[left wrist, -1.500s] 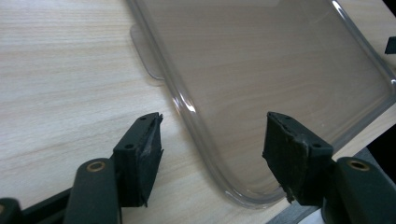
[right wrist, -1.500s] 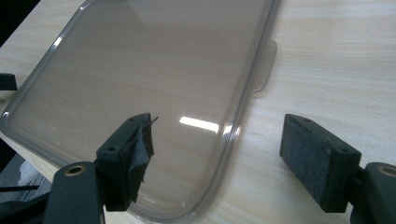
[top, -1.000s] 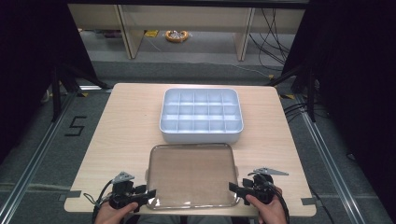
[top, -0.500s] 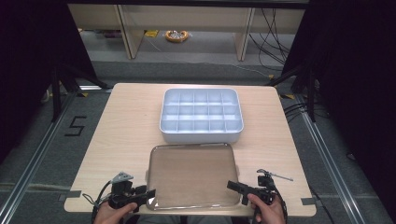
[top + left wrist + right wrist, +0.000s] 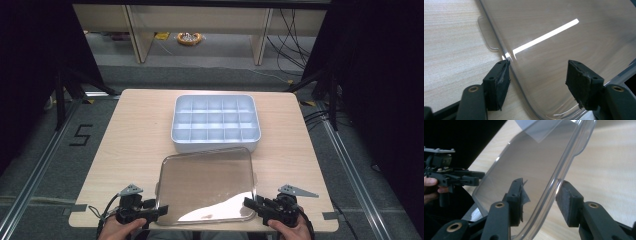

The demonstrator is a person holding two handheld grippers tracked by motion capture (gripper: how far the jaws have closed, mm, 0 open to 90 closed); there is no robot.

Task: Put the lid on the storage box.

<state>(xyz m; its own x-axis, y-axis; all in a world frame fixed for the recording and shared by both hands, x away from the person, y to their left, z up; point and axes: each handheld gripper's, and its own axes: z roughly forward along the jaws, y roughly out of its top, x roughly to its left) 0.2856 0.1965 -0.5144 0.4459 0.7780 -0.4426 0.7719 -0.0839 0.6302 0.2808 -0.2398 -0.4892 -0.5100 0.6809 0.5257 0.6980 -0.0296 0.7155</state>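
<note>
Two grippers work at the near edge of the table (image 5: 130, 150), one at each near corner of the clear lid (image 5: 207, 182); the lid lies near-centre on the table, its far edge just beside the white tray (image 5: 216, 124), which stands toward the far side and is divided into small compartments.

Left gripper (image 5: 156, 214): held in the person's left hand (image 5: 114, 231) at the lid's near-left corner; in the left gripper view (image 5: 537, 80) its jaws stand apart, having just been opening; the lid's corner lies between them, the left pad (image 5: 500, 82) just beside the rim, the right pad above the lid surface with no pressure evident; state: released.

Right gripper (image 5: 251, 204): held in the right hand (image 5: 292, 232) at the lid's near-right corner; in the right gripper view (image 5: 541, 200) its jaws straddle the lid's rim and have just been closing; a gap shows on both sides of the rim, so no grip is confirmed; from this view the lid's right side appears tilted up off the table.

Side tab (image 5: 486, 32) on the lid's left edge rests on the wood.
</note>
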